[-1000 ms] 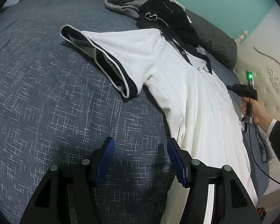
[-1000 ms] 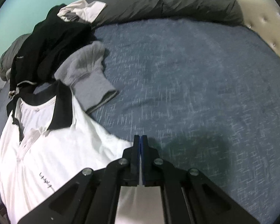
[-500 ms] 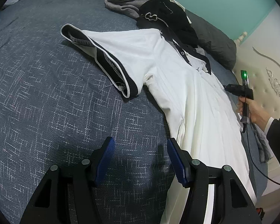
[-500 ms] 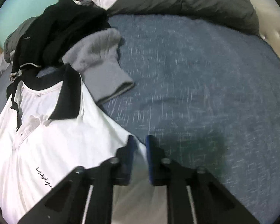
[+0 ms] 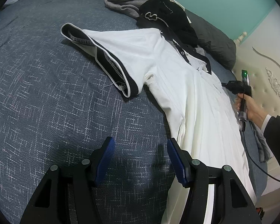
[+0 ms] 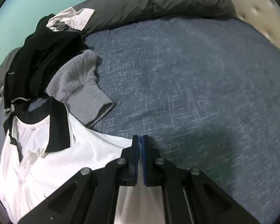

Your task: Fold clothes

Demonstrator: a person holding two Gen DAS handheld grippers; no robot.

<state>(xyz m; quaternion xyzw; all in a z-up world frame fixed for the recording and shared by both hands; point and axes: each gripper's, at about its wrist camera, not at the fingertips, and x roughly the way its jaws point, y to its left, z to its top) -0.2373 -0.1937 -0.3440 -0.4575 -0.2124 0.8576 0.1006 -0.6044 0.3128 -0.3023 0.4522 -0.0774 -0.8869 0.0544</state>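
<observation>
While the left gripper hangs as before, jaws wide and empty over the bedspread beside the polo, the right gripper has swung slightly, its jaws all but closed at the polo's shoulder edge; whether cloth is pinched, I cannot tell. Woven blue bedspread, teal wall, tufted cream headboard. White ribbed polo, black collar, lies flat below heaped grey and black clothes.

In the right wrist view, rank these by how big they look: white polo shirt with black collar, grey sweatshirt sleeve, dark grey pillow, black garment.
Largest to smallest:
1. Dark grey pillow
2. White polo shirt with black collar, though nearness to the camera enlarges it
3. Black garment
4. Grey sweatshirt sleeve
</observation>
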